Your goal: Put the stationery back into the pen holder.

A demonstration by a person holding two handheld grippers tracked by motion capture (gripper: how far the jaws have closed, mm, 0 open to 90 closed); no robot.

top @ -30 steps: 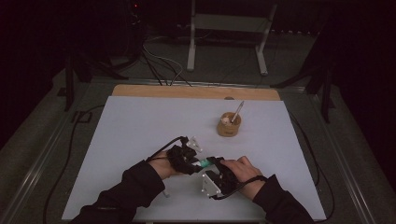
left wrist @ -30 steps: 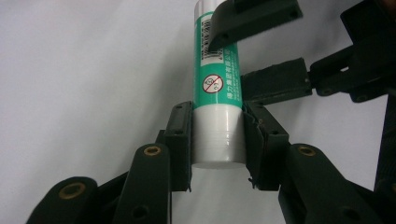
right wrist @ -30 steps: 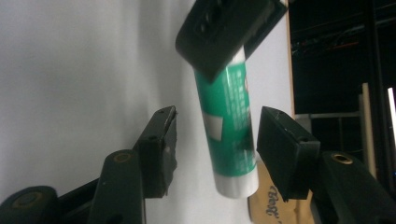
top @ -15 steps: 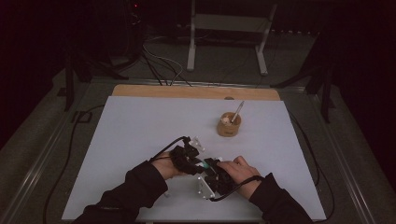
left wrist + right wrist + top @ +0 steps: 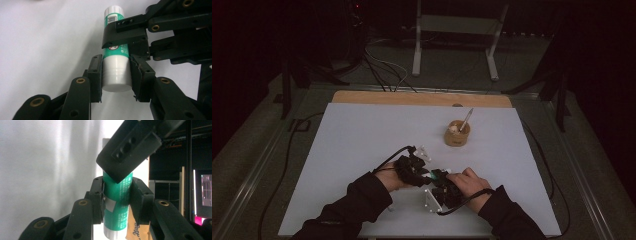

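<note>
Dark floor and cables surrounded the white worktop (image 5: pixel 362 150), where a small wooden cup (image 5: pixel 457 135) stood well beyond your hands. You held a green and white glue stick (image 5: pixel 115 62) in the air just above the near part of the worktop, between both claws. Your left claw (image 5: pixel 116 75) was closed on its white cap end; your right claw (image 5: pixel 117 200) was closed on its green body. Pulling off-axis could have made the smooth tube slip from either grip, or the cap could have come free suddenly and jerked both hands apart.
</note>
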